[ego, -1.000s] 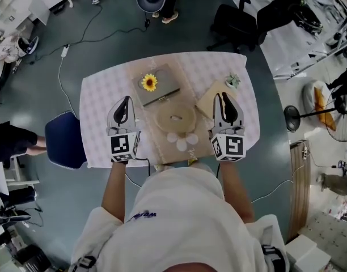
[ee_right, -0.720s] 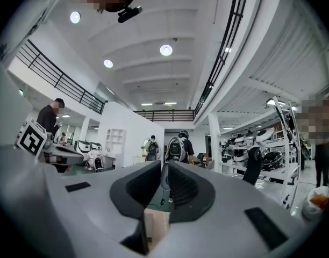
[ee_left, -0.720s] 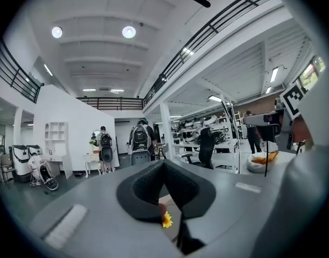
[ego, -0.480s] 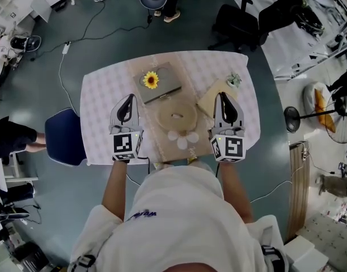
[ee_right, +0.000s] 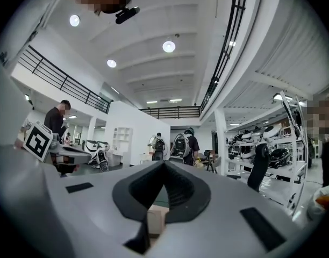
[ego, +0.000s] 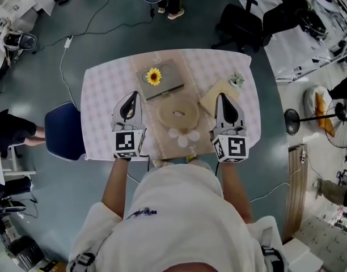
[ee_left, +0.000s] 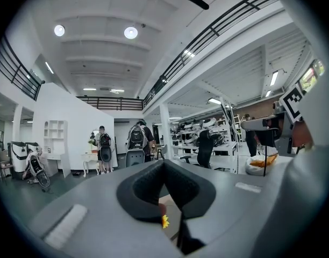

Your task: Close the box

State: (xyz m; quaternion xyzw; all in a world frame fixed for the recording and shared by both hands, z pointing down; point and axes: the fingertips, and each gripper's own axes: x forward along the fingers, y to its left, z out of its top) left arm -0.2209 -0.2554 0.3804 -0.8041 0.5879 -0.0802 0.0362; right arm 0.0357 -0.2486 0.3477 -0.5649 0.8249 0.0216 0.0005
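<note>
A grey flat box [ego: 158, 80] with a yellow sunflower [ego: 154, 76] on its top lies at the far middle of the table. A pale wooden box [ego: 218, 93] lies at the right, and a piece of it [ee_right: 155, 220] shows below the right jaws. My left gripper [ego: 130, 97] hangs shut and holds nothing, left of the table's middle and nearer than the grey box. My right gripper [ego: 223, 98] is shut and holds nothing, its tips beside the wooden box. The sunflower [ee_left: 165, 221] peeks under the left gripper [ee_left: 164, 165]. The right gripper [ee_right: 164, 166] points level into the room.
A round tan dish [ego: 177, 113] and a white flower-shaped mat [ego: 183, 135] lie on a tan runner between the grippers. A small plant [ego: 237, 80] stands at the far right corner of the checked tablecloth [ego: 100, 106]. A blue chair [ego: 63, 139] stands left of the table.
The head view has drifted a little, so the table sits slightly higher and to the right. Both grippers stay shut in about the same places over the table.
</note>
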